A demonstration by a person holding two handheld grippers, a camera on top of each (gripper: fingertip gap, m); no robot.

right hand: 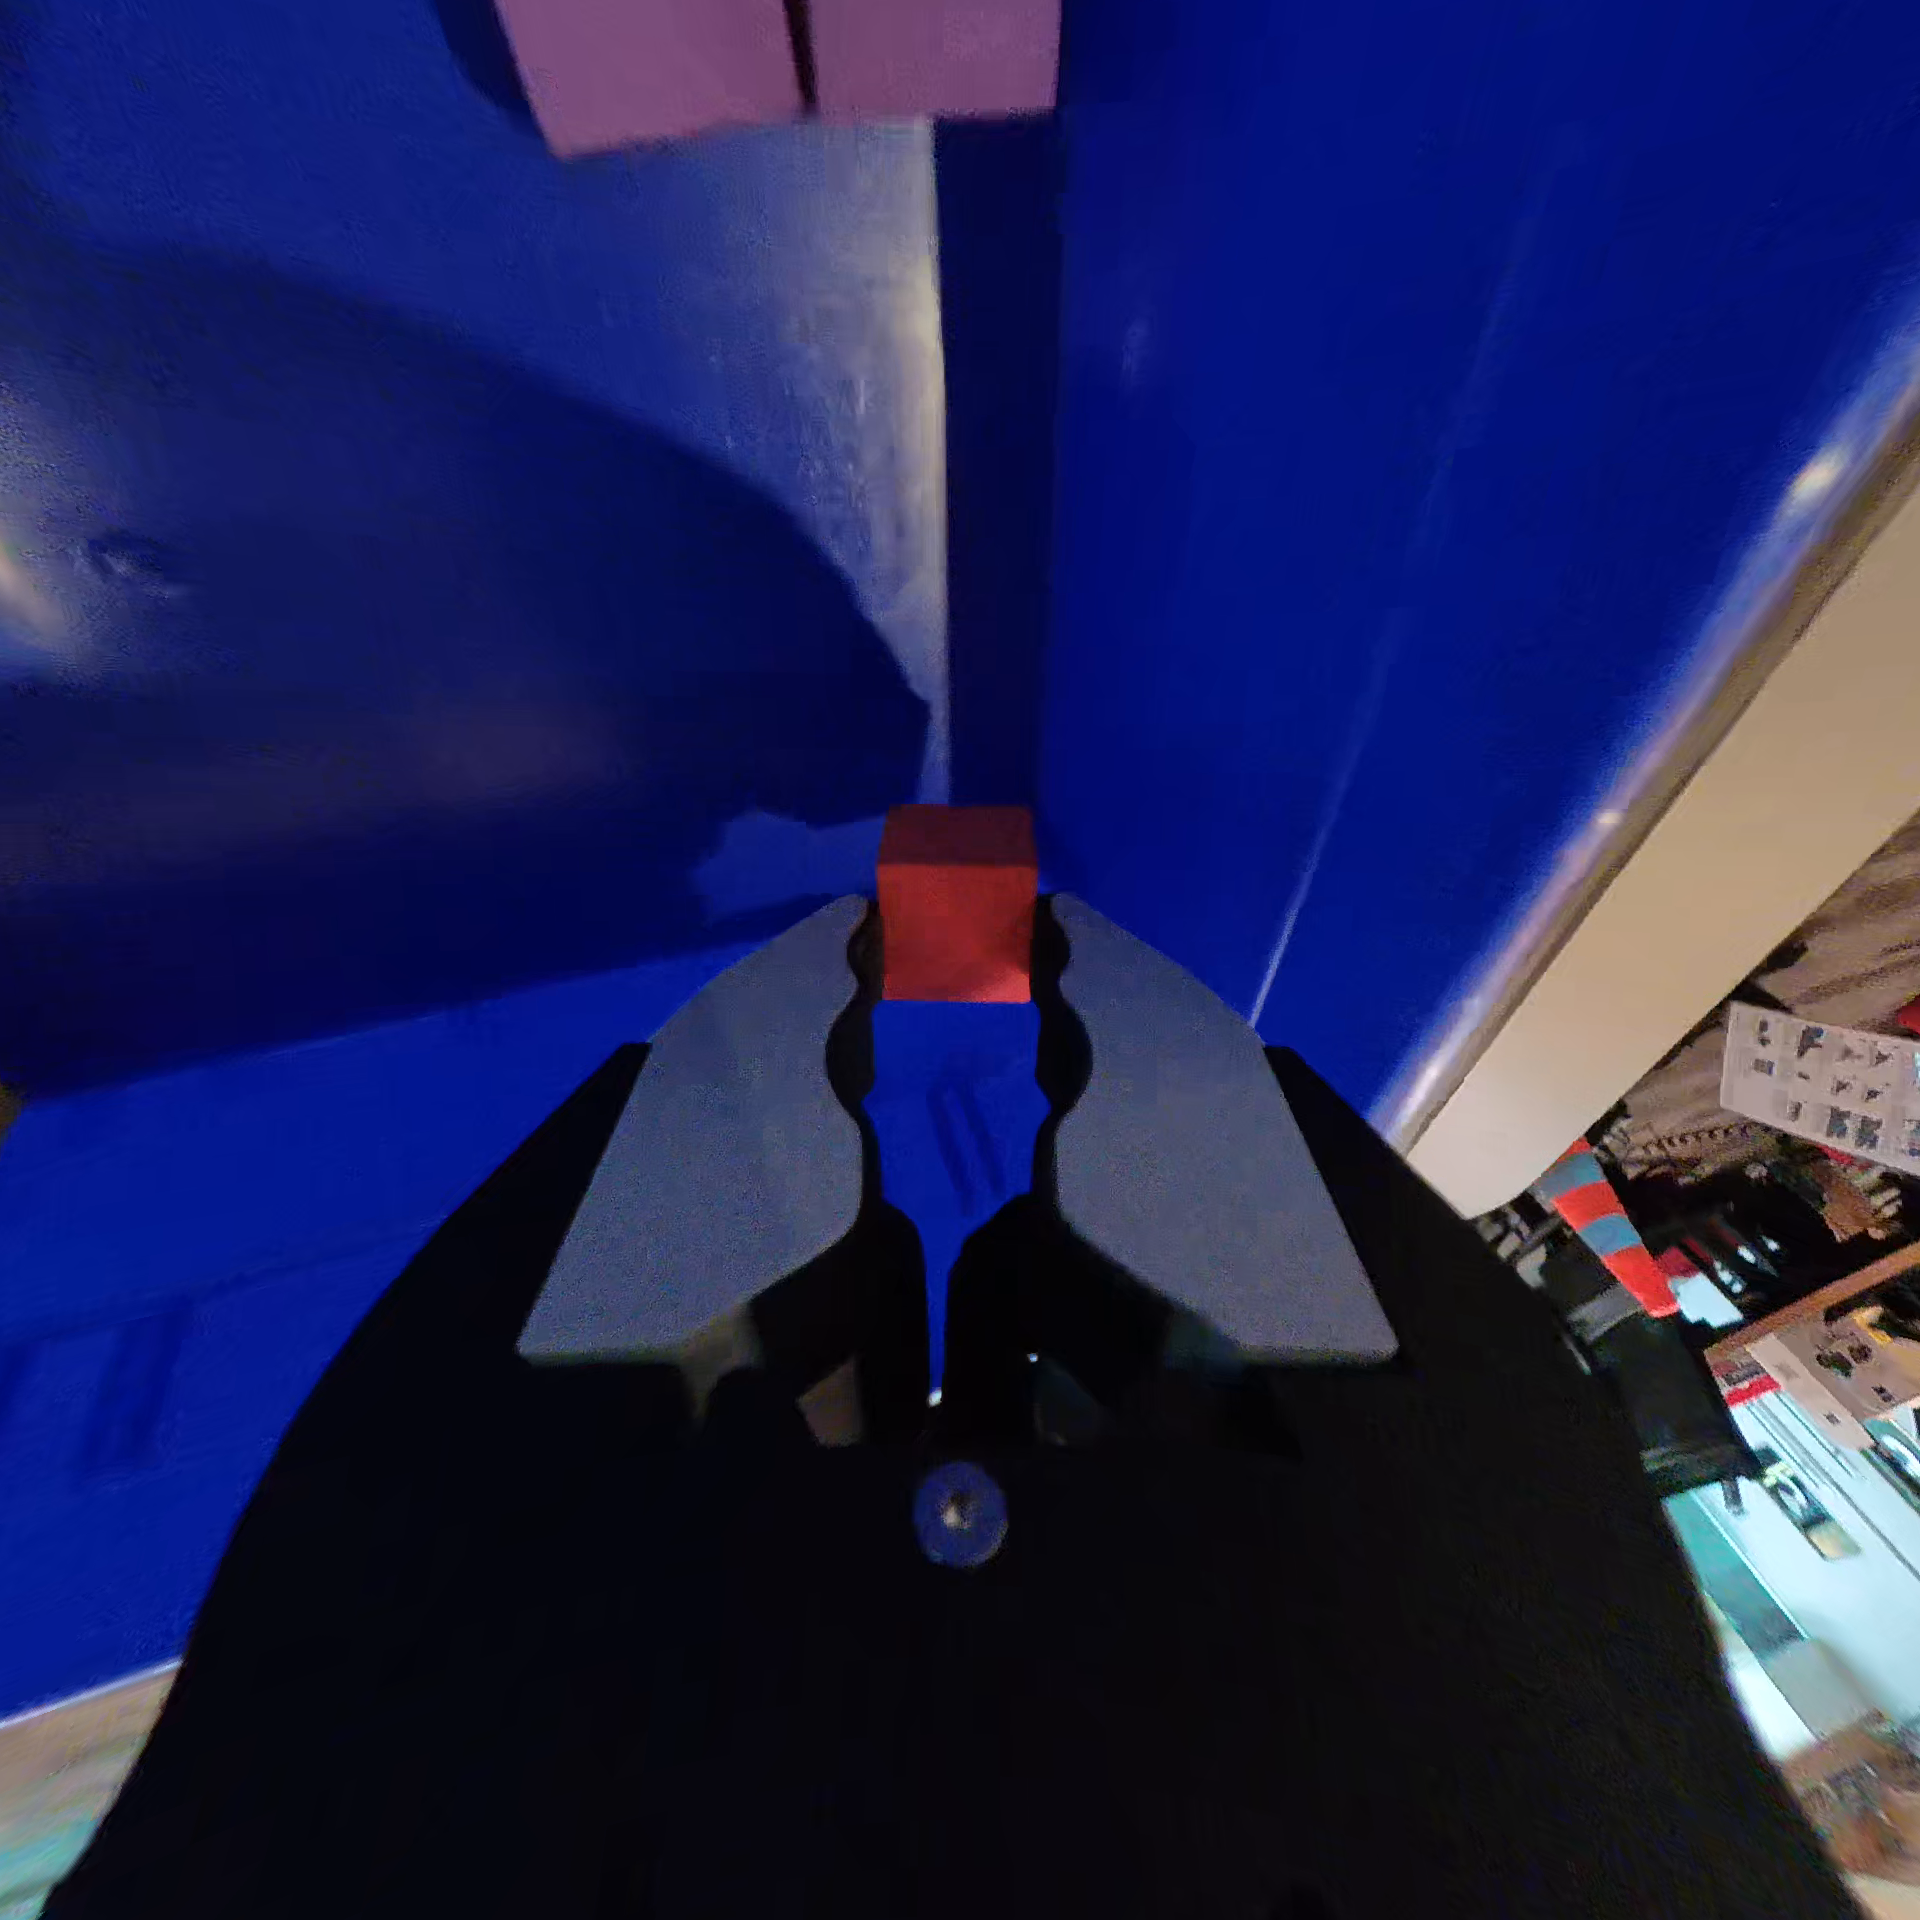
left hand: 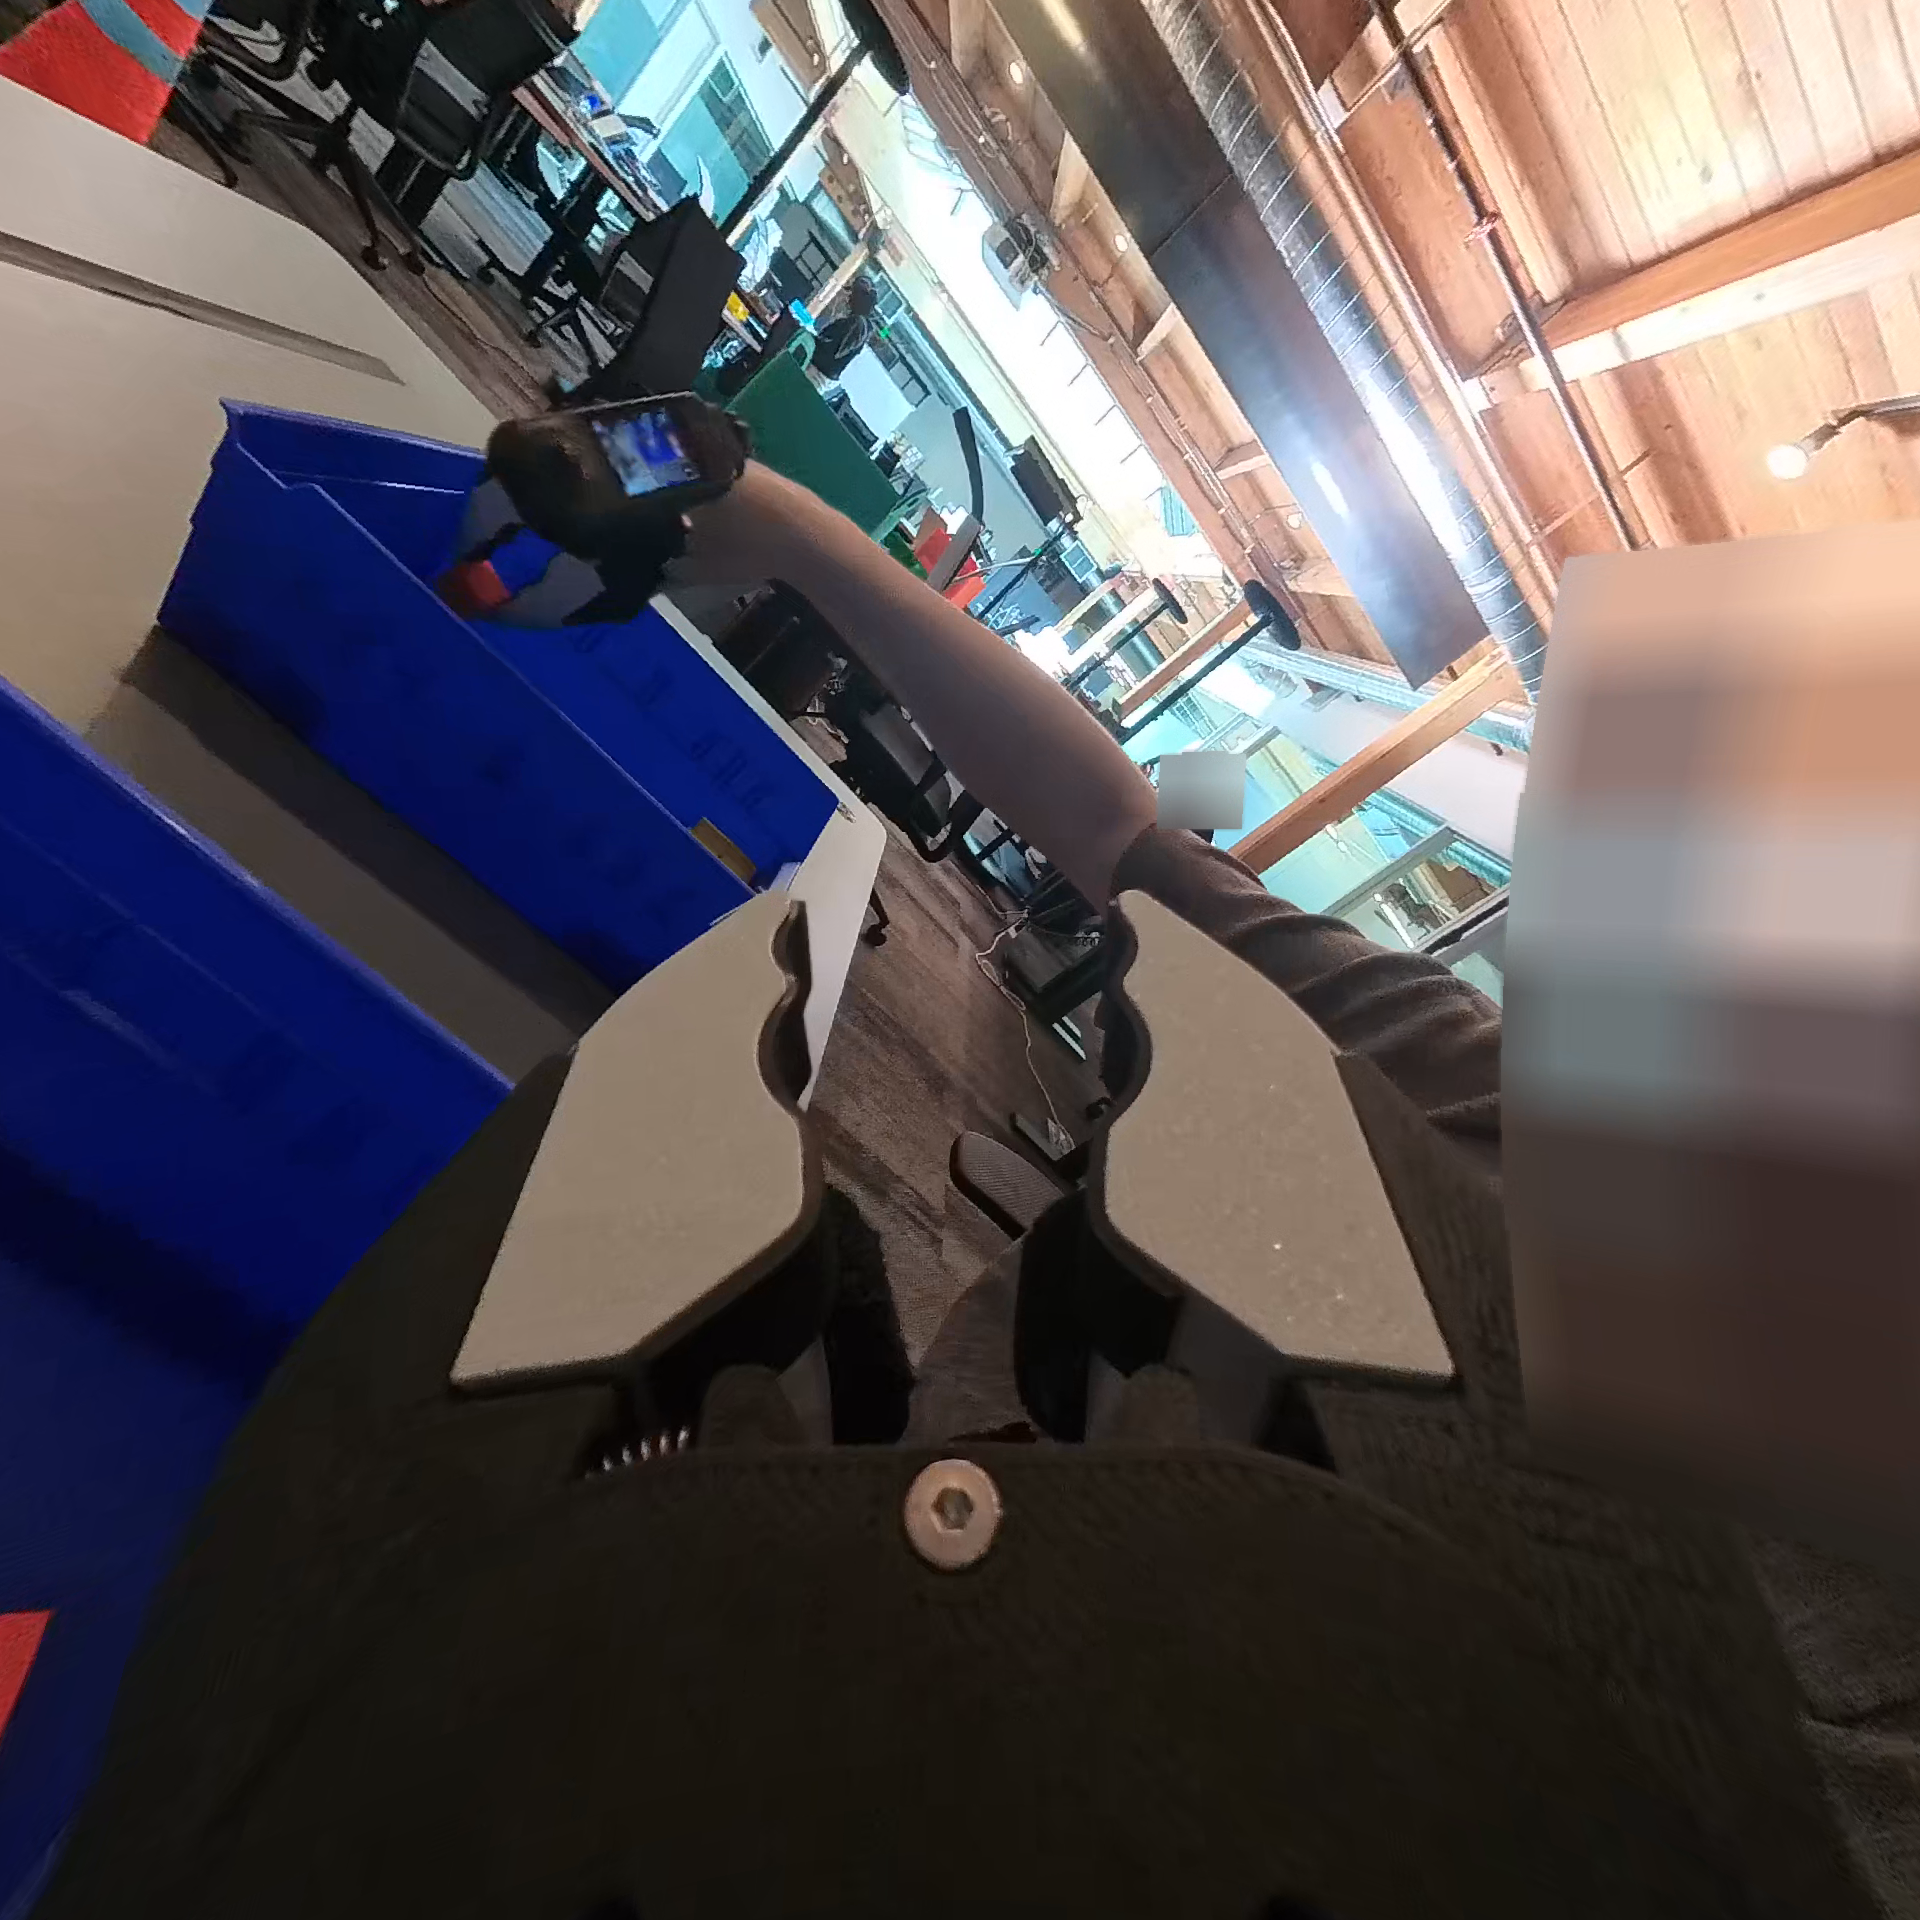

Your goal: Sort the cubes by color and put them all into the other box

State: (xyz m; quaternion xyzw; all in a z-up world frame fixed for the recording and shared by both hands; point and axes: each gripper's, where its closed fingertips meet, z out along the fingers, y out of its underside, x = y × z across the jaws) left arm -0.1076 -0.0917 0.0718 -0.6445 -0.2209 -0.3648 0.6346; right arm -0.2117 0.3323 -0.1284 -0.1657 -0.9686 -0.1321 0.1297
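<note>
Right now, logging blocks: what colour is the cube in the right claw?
Red cube; clearest in right wrist view.

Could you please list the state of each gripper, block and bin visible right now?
left gripper: open, empty, held in the air beside the bins.
right gripper: shut on the red cube, reaching inside the far blue bin.
red cube: pinched between the fingertips.
purple blocks: lying in the far blue bin.
far blue bin: upright on the table.
near blue bin: upright, contents hidden.
</note>
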